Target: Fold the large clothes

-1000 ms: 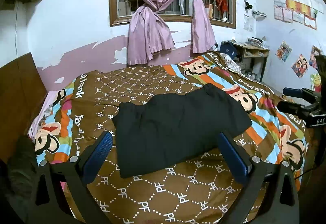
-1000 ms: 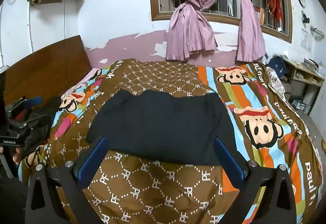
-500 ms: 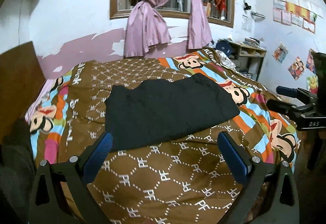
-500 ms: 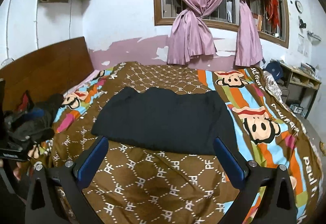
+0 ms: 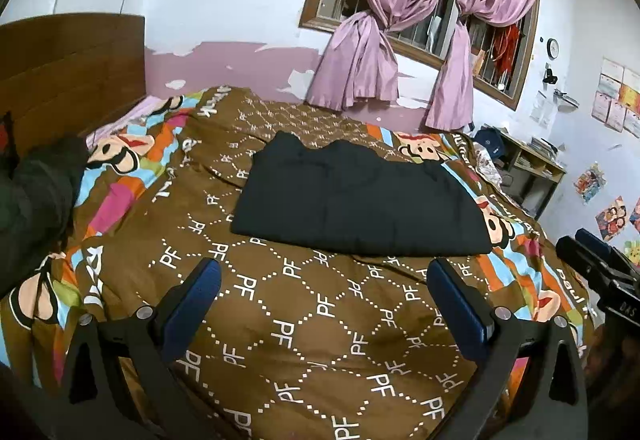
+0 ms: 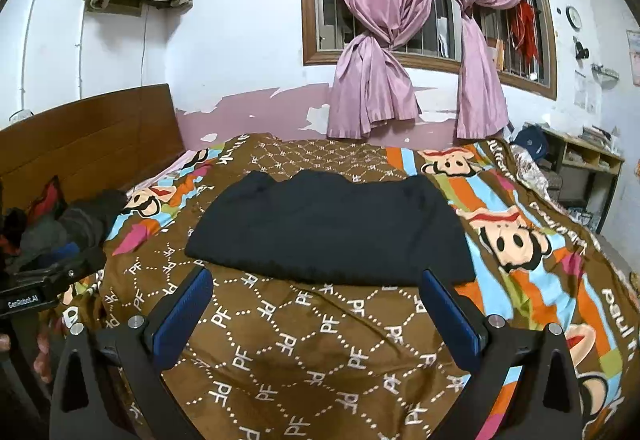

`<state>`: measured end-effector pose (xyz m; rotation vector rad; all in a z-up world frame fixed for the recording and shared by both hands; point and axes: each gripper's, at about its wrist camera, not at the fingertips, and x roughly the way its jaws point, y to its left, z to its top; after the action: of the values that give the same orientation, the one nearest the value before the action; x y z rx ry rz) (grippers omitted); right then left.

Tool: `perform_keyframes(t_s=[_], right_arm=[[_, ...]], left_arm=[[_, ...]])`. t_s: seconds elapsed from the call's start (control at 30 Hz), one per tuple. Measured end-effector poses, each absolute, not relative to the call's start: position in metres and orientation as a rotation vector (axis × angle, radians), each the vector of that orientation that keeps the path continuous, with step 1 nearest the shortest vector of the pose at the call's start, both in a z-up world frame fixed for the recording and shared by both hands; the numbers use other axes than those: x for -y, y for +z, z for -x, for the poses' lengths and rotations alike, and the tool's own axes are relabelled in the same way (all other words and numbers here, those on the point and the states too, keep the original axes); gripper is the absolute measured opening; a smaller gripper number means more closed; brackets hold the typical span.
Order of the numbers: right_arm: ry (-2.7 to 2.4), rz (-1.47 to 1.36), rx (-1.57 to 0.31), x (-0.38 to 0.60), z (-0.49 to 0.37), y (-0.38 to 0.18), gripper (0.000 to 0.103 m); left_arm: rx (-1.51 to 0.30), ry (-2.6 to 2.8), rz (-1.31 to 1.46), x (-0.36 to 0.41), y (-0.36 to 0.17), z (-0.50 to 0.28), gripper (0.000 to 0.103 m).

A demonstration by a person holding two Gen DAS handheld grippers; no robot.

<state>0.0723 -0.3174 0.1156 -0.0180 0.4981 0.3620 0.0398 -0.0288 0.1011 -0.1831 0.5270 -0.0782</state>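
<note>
Peeling lilac paint and tied pink curtains (image 5: 360, 52) fill the top of the left wrist view; below them a cartoon-print bedspread (image 5: 304, 324) covers the bed. The black garment (image 5: 356, 200) lies flat at centre frame, already folded to a broad rectangle. The left tongs (image 5: 322, 302) sit at the lower edge, blue pads wide apart and empty, well short of the cloth. The right tongs' body shows at the right edge. A heap of dark clothes (image 5: 36, 192) sits at left.

From the right wrist view the garment (image 6: 332, 228) again lies at centre, its near hem just beyond the right tongs (image 6: 316, 306), which also stand spread with nothing between them. The pile (image 6: 72, 224) lies at left.

The risk, I judge: a pinch at the hem may catch only the top layer, so the fold peels open, or may snag the bedspread and drag it up with the cloth. Uneven lifting by the two sides would skew the next fold.
</note>
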Motion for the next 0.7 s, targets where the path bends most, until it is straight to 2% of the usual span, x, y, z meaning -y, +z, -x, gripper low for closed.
perform_keyframes(t_s=[0.13, 0.4, 0.7], right_arm=[[0.348, 0.01, -0.513, 0.315, -0.07, 0.105, 0.103], [0.304, 0.011, -0.545, 0.317, -0.079, 0.094, 0.103], [0.286, 0.006, -0.584, 0.317, -0.085, 0.086, 0.103]], left_arm=[[-0.493, -0.082, 0.152, 0.033, 0.099, -0.034, 0.101], [-0.574, -0.053, 0.149, 0.033, 0.077, -0.049, 0.101], [-0.543, -0.049, 0.059, 0.049, 0.07, -0.045, 0.101]])
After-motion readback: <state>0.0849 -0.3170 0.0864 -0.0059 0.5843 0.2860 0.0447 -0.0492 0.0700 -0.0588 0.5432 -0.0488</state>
